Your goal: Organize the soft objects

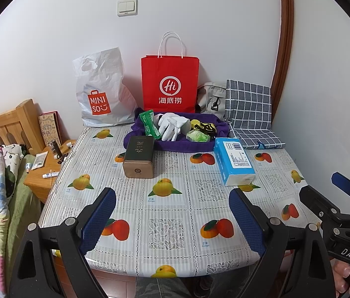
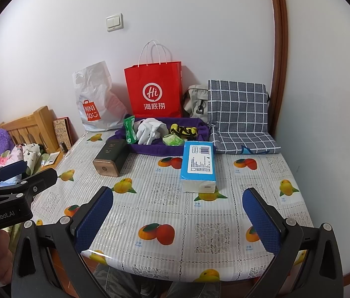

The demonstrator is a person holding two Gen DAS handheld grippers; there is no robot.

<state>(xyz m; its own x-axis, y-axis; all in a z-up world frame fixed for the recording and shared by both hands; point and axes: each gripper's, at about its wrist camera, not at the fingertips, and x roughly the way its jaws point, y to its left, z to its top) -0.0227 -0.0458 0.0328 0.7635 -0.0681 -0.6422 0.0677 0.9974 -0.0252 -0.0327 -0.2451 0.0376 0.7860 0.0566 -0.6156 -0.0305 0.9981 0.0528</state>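
- Gold-ended dark tin (image 1: 139, 157): lies on the fruit-print surface (image 1: 175, 198), just in front of the tray.
- Purple tray (image 1: 175, 145): already holds white gloves (image 1: 171, 125) and small green packets.
- Blue tissue pack (image 1: 233, 161): soft, outside the tray; sorting looks barely begun.
- Left claw (image 1: 172, 219), right claw (image 2: 177, 221): both spread wide, empty, near the front edge.

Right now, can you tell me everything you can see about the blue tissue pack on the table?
The blue tissue pack is a soft, rectangular block in shiny plastic wrap. Its top is bright blue with a white label carrying a barcode and small print; the near end is white. It looks sealed and full. It lies flat on the fruit-patterned tablecloth, its far end by the purple tray, beside the checked cushion. Nothing grips it.
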